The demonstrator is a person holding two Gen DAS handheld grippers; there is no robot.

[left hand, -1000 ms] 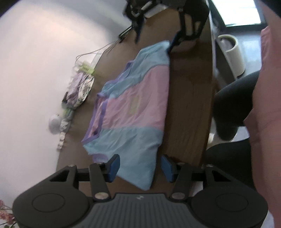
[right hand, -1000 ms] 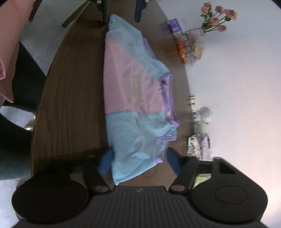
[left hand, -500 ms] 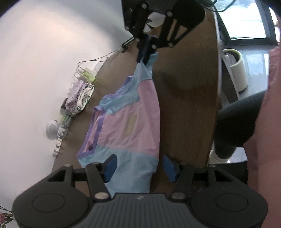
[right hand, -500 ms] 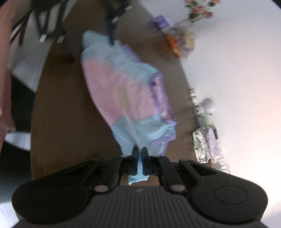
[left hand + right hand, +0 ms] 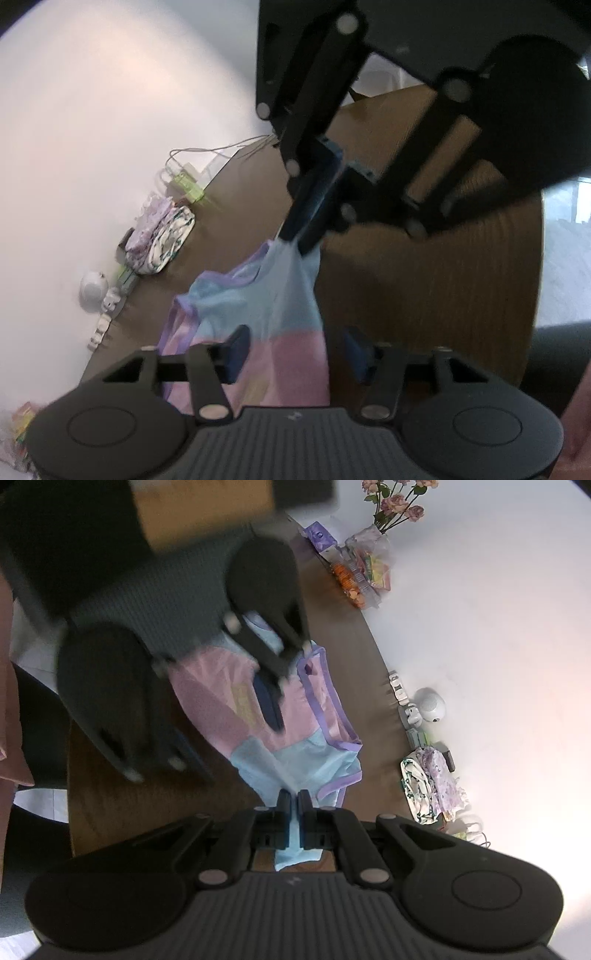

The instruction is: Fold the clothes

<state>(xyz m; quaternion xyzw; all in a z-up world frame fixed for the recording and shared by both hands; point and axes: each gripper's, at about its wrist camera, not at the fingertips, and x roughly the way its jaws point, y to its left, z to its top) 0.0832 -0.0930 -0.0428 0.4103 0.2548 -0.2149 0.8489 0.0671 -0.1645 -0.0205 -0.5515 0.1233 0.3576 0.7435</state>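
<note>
Shirt [image 5: 258,716] corner pinched, end lifted off the wooden table [image 5: 122,808].
Right gripper [image 5: 294,801] is clamped tight on its blue hem; left gripper [image 5: 295,350] sits wide open over the pink part, holding nothing.

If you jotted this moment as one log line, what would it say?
right gripper: shut on pink-and-blue shirt corner | left gripper: open over shirt | wooden table: fold underway

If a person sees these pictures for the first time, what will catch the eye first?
First, the pastel blue, pink and purple shirt on the brown wooden table, one blue end pinched in the shut right gripper. Then the open left gripper, close above the pink part.
</note>
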